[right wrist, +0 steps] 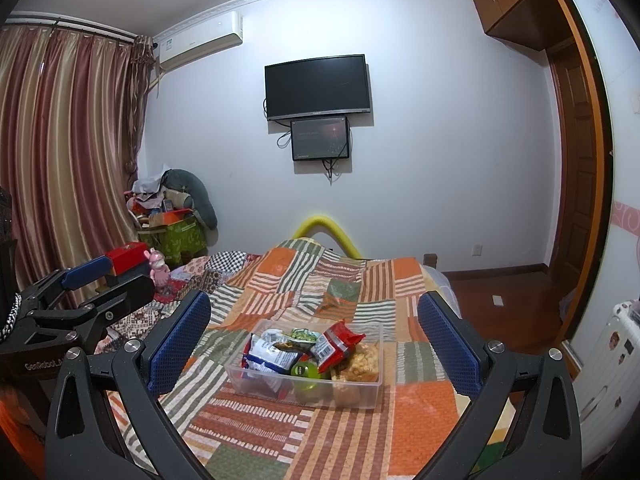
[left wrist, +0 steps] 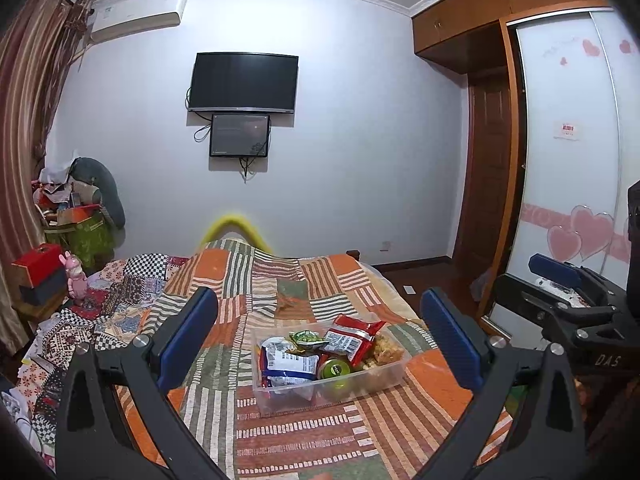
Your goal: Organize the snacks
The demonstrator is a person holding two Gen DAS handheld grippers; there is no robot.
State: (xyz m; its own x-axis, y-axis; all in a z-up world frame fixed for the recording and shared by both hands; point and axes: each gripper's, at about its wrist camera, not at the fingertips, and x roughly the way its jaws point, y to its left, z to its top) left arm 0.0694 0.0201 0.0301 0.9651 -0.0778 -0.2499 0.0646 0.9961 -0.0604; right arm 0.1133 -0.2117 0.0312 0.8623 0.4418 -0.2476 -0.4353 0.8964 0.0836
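Observation:
A clear plastic bin (left wrist: 376, 385) (right wrist: 362, 394) rests on the patchwork bedspread (left wrist: 304, 440) (right wrist: 348, 436). In it lie a blue-and-white packet (left wrist: 290, 362) (right wrist: 270, 354), a red packet (left wrist: 352, 336) (right wrist: 338, 342), a green pouch (left wrist: 306, 338) (right wrist: 300, 336), a green round tin (left wrist: 335, 369) (right wrist: 305, 370) and a bag of golden pieces (left wrist: 386, 352) (right wrist: 362, 362). My left gripper (left wrist: 320, 324) hangs open above and short of the bin, holding nothing. My right gripper (right wrist: 314, 324) is open too, empty, hovering at similar height. Each gripper shows at the other view's edge: the right gripper (left wrist: 560, 276) and the left gripper (right wrist: 106, 280).
The bed runs toward a white wall with a TV (left wrist: 244, 82) (right wrist: 318, 86) and a smaller screen beneath. Cluttered boxes and a pink toy (left wrist: 76, 276) (right wrist: 158, 270) stand left by the curtain (right wrist: 68, 152). A wardrobe (left wrist: 568, 160) and door stand right; a white appliance (right wrist: 612, 364) lies near right.

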